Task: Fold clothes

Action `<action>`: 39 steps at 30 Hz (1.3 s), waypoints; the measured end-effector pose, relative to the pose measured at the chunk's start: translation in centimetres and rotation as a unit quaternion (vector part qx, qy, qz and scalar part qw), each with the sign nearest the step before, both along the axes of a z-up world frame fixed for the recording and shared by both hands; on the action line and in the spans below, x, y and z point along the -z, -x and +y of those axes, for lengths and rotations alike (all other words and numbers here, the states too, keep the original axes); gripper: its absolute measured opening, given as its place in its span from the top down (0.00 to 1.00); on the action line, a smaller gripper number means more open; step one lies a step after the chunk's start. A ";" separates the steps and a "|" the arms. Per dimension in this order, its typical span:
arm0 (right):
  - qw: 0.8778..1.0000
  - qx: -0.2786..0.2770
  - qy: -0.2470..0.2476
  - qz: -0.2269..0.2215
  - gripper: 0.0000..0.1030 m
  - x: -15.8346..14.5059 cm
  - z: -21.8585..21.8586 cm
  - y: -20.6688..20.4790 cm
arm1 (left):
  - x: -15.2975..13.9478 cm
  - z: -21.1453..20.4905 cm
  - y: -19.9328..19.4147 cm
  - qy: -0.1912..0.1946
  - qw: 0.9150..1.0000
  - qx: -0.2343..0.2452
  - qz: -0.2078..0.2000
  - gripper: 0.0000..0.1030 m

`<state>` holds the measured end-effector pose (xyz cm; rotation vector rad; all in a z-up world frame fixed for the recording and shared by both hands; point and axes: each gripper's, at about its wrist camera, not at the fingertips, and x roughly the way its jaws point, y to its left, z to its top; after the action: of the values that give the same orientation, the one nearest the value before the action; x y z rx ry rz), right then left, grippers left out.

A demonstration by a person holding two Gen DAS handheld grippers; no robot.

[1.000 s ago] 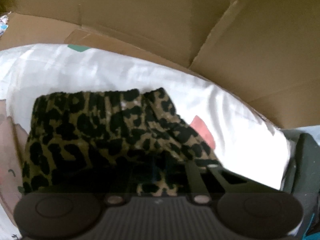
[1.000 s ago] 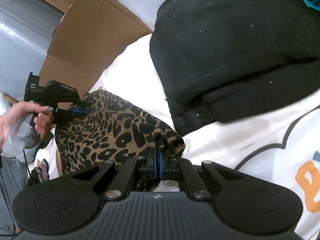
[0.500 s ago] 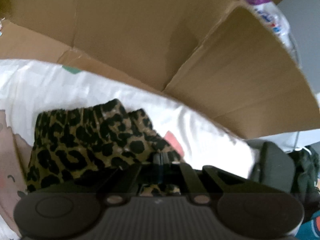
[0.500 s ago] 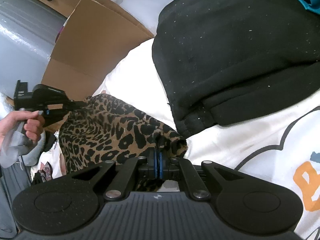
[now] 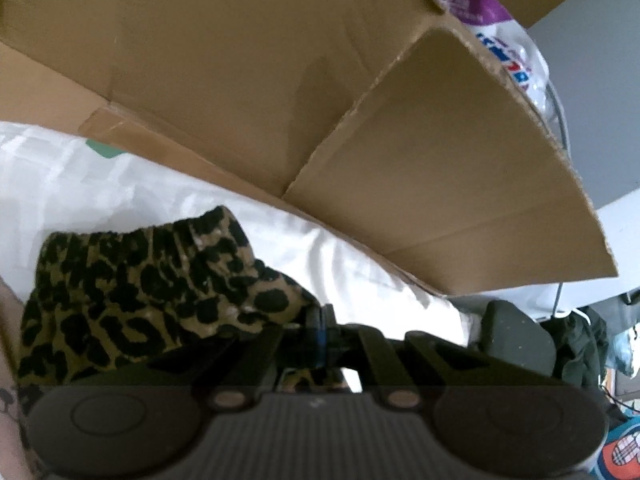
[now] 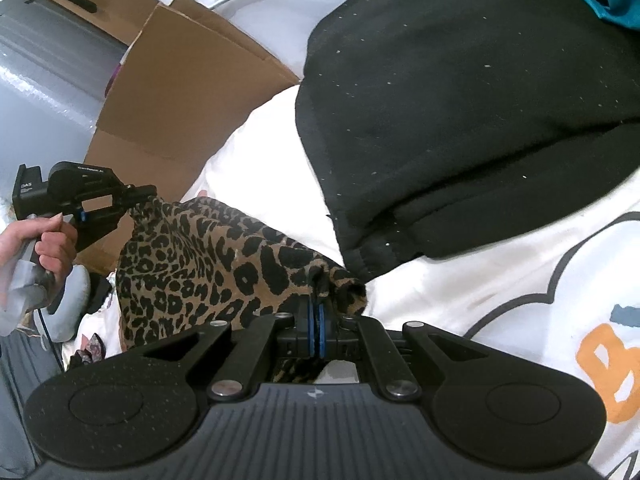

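Observation:
A leopard-print garment (image 6: 208, 268) is stretched between both grippers, lifted above the white bedding (image 6: 264, 156). My right gripper (image 6: 315, 312) is shut on its near corner, the blue pads pinching the fabric. My left gripper (image 6: 138, 204), held by a hand (image 6: 48, 240), is shut on the far corner. In the left wrist view the leopard-print garment (image 5: 152, 292) hangs left of my left gripper (image 5: 320, 322), whose closed fingers grip its edge.
A large black garment (image 6: 460, 120) lies on the bed to the right, touching the leopard cloth's near corner. An open cardboard box (image 5: 320, 120) stands beside the bed, holding a purple-and-white plastic pack (image 5: 492, 28). A white printed sheet (image 6: 560, 320) covers the near right.
Both grippers have lifted and pulled the leopard garment taut; the left gripper has risen and swung right, so the box fills more of its view. The right gripper stayed almost in place.

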<state>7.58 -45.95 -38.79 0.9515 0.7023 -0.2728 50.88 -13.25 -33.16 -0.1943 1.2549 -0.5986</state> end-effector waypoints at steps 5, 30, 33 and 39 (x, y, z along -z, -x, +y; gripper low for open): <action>1.000 0.000 0.000 0.005 1.00 0.3 0.2 0.0 | 1.7 -1.2 -0.5 -0.002 1.000 0.005 0.003 1.00; 1.000 0.009 0.000 0.003 0.99 -0.4 0.4 1.3 | -1.4 -0.9 1.7 -0.056 0.987 0.137 -0.055 0.85; 1.000 0.012 0.001 0.006 0.99 -0.5 0.4 1.2 | -0.6 -1.3 2.8 -0.074 0.981 0.168 -0.064 0.85; 1.000 0.012 0.006 0.010 0.99 -0.7 0.5 1.1 | 1.4 -3.2 5.7 -0.088 0.965 0.235 -0.080 0.81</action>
<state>6.47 -45.48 -38.11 0.9471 0.7080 -0.3080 45.18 -16.41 -34.55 0.3058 1.1936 -0.8861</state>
